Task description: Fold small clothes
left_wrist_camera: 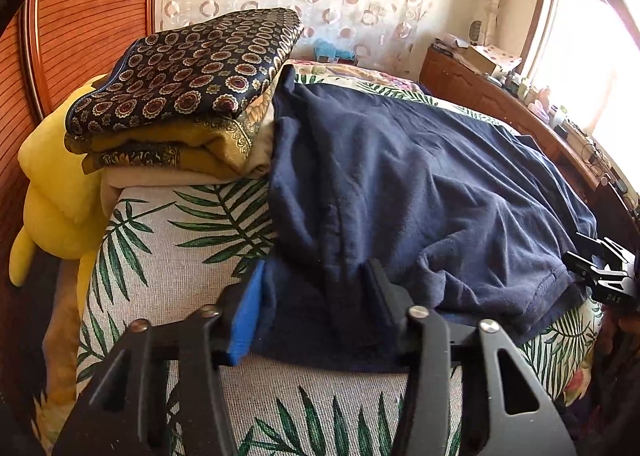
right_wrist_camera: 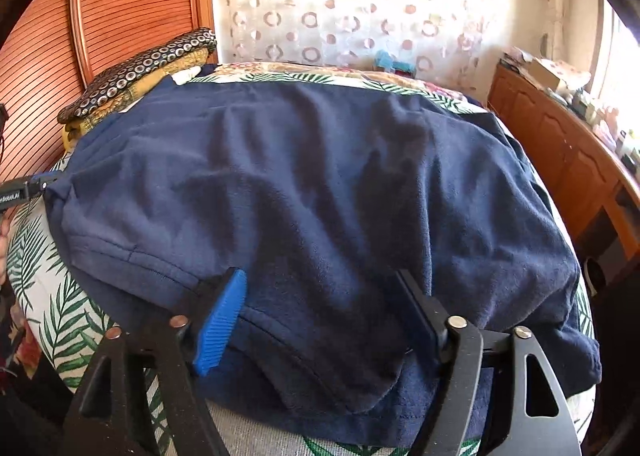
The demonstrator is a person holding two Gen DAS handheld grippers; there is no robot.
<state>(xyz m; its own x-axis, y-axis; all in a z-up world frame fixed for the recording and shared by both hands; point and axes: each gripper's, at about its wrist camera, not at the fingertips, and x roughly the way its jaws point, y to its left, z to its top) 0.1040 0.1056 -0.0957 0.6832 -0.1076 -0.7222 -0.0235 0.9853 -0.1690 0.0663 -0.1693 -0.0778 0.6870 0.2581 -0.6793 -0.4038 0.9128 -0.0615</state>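
Observation:
A navy blue garment (left_wrist_camera: 420, 184) lies spread across the leaf-print bed cover (left_wrist_camera: 168, 240); it also fills the right wrist view (right_wrist_camera: 304, 184). My left gripper (left_wrist_camera: 316, 288) is open, its fingers straddling the garment's near left edge with cloth between them. My right gripper (right_wrist_camera: 320, 296) is open, its fingers standing wide apart around the garment's near hem. In the left wrist view the right gripper (left_wrist_camera: 600, 272) shows at the garment's right corner. In the right wrist view the left gripper (right_wrist_camera: 36, 186) shows at the garment's left corner.
A stack of folded patterned fabrics (left_wrist_camera: 180, 96) sits at the head of the bed, left of the garment. A yellow plush toy (left_wrist_camera: 52, 192) lies beside it. A wooden cabinet (right_wrist_camera: 568, 160) with clutter runs along the right, under a window. An orange louvred door (right_wrist_camera: 120, 16) stands behind.

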